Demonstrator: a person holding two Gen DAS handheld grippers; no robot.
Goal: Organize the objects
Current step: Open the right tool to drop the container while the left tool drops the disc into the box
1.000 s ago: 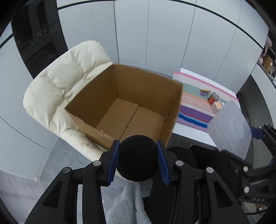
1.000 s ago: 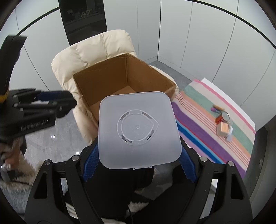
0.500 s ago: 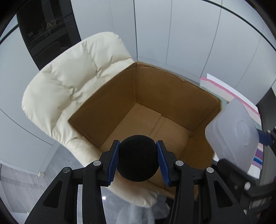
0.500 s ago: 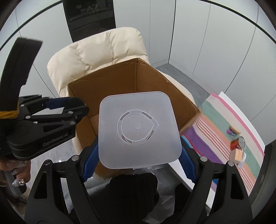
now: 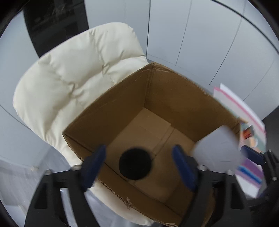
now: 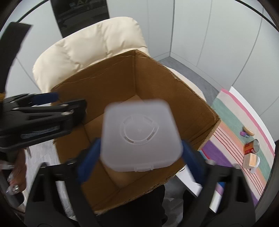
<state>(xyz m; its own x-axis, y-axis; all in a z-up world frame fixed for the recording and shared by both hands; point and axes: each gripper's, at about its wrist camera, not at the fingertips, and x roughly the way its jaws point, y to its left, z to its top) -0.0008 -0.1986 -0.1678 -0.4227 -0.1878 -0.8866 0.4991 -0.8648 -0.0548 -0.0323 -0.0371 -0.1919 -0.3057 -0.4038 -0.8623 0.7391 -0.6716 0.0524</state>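
Release step, over the cardboard box (image 5: 174, 104) on the cream chair (image 5: 73, 83). Plastic container (image 6: 141, 134) loose between the right hand-held gripper's (image 6: 139, 157) just-spread jaws; black ball (image 5: 135, 163) free inside the left hand-held gripper's (image 5: 139, 164), likewise just opened. Next: withdrawing upward, returning to the tabletop (image 6: 232, 125).

Pale grey wall panels (image 5: 191, 35) with thin dark seams curve around the room, broken by one dark glossy panel (image 6: 82, 15). A cream quilted armchair (image 5: 78, 75) stands on a grey floor (image 6: 190, 69). To the right, a white worktop (image 6: 244, 97) carries a striped cloth (image 6: 232, 122).
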